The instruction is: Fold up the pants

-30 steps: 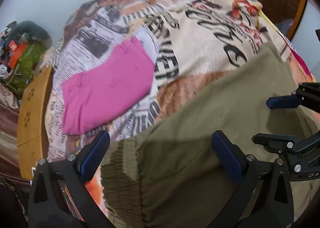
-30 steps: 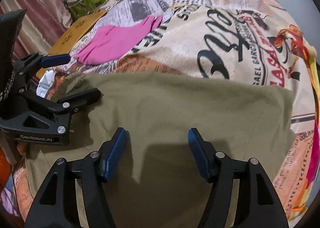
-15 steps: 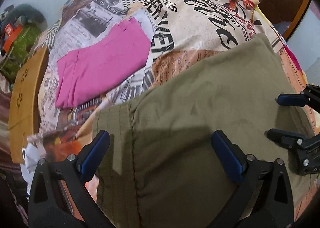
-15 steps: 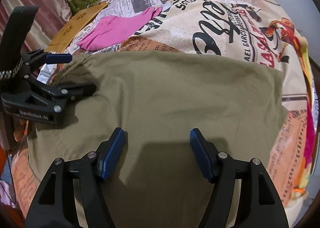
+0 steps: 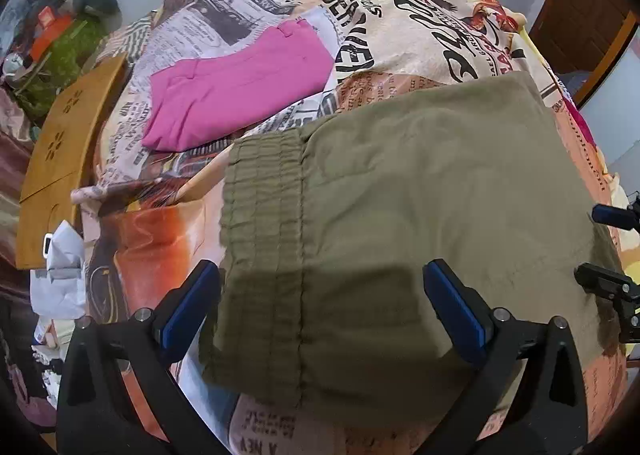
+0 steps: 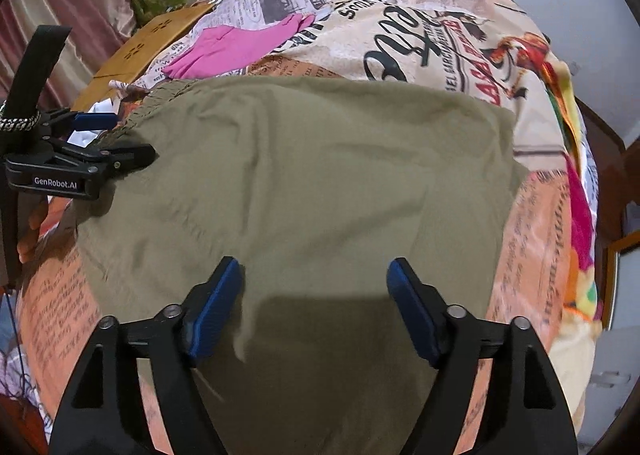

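Note:
Olive-green pants [image 5: 420, 183] lie folded flat on the printed bedspread [image 5: 400, 35], with their elastic waistband [image 5: 264, 195] at the left end. My left gripper [image 5: 320, 275] hovers open over the waistband end, nothing pinched between its blue pads. In the right wrist view the pants [image 6: 320, 175] fill the middle. My right gripper [image 6: 314, 271] hangs above them with its jaws opening and only flat cloth below. The left gripper [image 6: 128, 135] shows at the left edge of that view. The right gripper [image 5: 588, 243] shows at the right edge of the left wrist view.
A folded pink garment [image 5: 240, 83] lies farther back on the bed. A wooden board [image 5: 68, 143] and a green bag [image 5: 64, 63] with clutter stand at the left. White paper [image 5: 60, 267] sits by the bed's left side. A brown door [image 5: 588, 3] is at the right.
Both grippers have drawn back over the pants, so more of the cloth and bed shows. The right gripper's jaws stand wider. The pants lie as before.

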Tool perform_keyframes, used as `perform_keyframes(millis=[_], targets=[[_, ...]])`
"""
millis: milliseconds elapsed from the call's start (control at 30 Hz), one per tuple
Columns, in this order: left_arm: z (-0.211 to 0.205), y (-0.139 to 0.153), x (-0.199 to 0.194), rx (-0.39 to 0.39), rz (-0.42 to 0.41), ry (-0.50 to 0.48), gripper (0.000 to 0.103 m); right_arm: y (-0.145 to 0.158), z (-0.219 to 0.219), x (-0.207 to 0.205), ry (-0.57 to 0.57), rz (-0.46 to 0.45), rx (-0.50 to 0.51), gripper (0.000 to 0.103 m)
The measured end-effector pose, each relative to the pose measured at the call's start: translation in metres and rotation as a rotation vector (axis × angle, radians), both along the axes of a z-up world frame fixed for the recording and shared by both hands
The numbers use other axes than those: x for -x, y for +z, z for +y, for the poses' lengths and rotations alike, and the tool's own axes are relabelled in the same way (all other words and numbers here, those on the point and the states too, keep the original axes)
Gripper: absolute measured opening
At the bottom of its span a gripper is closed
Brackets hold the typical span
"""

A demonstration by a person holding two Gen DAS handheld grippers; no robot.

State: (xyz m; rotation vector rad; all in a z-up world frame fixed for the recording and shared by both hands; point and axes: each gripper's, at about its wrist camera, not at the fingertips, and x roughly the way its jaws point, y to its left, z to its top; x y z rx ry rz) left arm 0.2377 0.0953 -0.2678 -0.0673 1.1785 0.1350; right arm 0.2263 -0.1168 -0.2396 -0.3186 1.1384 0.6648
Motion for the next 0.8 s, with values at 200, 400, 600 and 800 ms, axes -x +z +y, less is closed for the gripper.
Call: perform_keyframes(millis=[200,400,600,800], targets=[[0.002,0.003,0.018,0.005,-0.011,0.027,0.103,-0.001,-0.018,0.017,-0.057,0.013,-0.024,0.077],[0.005,0.003,0.034,0.013,-0.007,0.038,0.103,0.000,-0.030,0.030,-0.089,0.016,-0.041,0.077],[0.015,0.012,0.040,0.056,0.004,0.071,0.103,0.011,-0.028,0.033,-0.096,-0.022,-0.039,0.077],[0.027,0.038,0.052,0.133,-0.054,0.115,0.103,0.031,-0.011,0.035,-0.076,-0.073,-0.105,0.077]])
